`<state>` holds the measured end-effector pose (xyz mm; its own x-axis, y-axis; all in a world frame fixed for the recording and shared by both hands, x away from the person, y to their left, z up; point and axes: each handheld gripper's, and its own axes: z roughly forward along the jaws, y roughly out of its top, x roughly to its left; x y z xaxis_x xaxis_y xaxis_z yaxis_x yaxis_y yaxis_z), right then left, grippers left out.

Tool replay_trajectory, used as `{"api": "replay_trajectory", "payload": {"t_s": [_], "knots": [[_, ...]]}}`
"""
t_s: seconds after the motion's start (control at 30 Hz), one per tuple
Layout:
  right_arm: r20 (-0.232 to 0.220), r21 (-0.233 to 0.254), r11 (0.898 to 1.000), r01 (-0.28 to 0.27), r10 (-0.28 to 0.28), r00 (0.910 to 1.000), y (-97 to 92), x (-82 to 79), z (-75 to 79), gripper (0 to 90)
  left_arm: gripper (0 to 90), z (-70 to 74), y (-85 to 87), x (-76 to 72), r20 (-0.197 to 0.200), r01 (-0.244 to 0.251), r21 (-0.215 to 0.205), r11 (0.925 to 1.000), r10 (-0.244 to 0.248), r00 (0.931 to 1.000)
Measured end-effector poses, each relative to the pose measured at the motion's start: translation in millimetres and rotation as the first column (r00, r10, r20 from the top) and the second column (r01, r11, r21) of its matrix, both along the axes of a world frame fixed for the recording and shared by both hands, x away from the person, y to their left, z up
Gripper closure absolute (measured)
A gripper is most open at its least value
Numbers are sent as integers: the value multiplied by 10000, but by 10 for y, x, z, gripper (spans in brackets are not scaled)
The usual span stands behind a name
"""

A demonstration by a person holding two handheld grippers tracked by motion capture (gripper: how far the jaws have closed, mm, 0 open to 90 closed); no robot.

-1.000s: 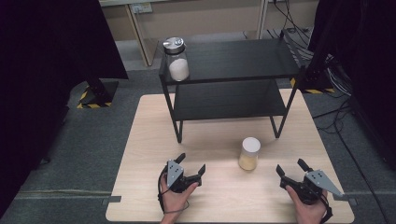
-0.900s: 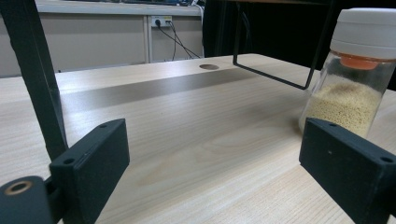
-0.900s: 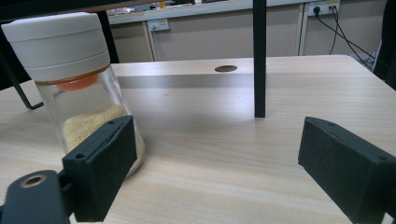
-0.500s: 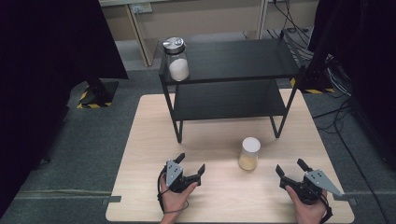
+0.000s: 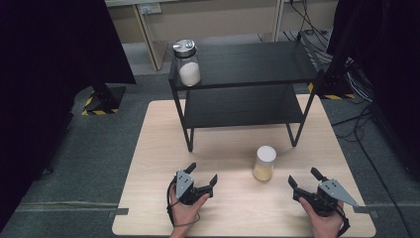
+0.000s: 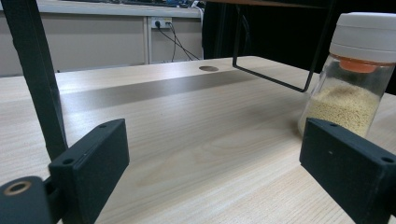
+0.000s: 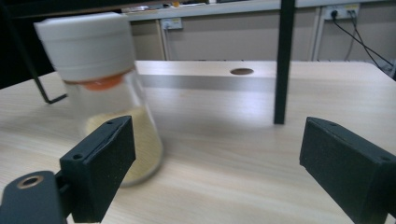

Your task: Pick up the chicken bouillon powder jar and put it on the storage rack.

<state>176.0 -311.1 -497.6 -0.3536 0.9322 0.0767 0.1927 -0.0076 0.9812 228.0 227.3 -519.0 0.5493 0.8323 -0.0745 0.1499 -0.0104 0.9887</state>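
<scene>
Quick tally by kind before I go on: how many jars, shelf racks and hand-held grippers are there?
Jars: 2, the white-lidded jar on the table and the metal-lidded jar on the rack
Shelf racks: 1
Hand-held grippers: 2, left and right
Total: 5

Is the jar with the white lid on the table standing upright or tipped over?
Upright: the jar stands on its base on the table, white lid on top, yellow grains settled low.
</scene>
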Motion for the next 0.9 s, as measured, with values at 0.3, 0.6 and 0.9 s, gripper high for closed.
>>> {"api": "replay_trajectory", "payload": {"t_s": [0.3,0.6,0.9], "knots": [[415,-114,9967,-798,802,9959,148,128,104,108,75,5,-6,2,0,4,51,10000,-4,10000],[697,-271,9891,-1445,1461,9868,371,267,161,108,75,-1,-1,1,19,16,10,10000,-16,10000],[598,-425,9865,-1579,1602,9853,543,460,194,120,74,1,0,5,-7,13,5,10000,-13,10000]]}}
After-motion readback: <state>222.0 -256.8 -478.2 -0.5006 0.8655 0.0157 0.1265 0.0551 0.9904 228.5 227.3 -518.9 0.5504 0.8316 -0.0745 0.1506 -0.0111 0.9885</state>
